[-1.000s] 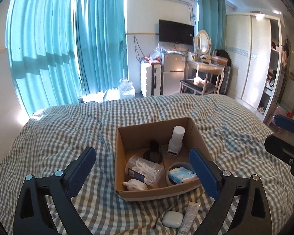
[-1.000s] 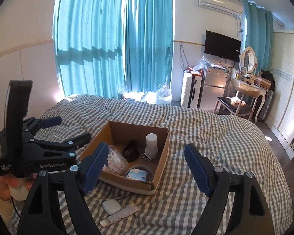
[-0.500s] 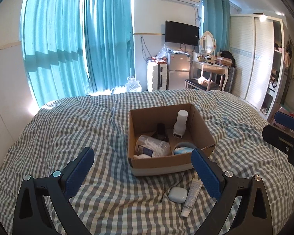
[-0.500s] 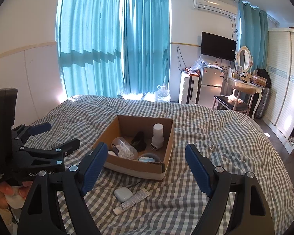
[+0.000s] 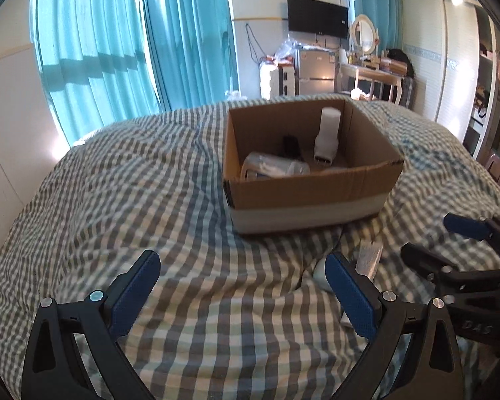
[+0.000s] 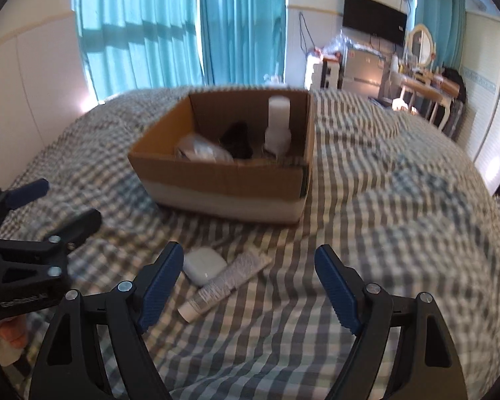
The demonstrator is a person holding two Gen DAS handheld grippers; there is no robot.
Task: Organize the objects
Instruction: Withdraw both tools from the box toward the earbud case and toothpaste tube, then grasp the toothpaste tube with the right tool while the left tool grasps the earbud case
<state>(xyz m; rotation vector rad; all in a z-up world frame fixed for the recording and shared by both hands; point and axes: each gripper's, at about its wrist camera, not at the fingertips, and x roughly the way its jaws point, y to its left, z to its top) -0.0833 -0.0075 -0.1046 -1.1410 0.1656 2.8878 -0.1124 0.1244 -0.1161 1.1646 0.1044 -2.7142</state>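
Right wrist view — tube (image 6: 224,282) whole, unobstructed

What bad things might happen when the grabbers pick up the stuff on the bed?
The tube and the white case lie touching, so the open right gripper might nudge one while taking the other. The bedcover is soft and rumpled, so fingers may snag cloth. The left gripper hangs close by; the two might bump.

Both wrist cameras look low and forward over the checked bedspread (image 5: 190,206), sharing the cardboard box (image 5: 311,196) (image 6: 223,186); the right camera views it from further right.
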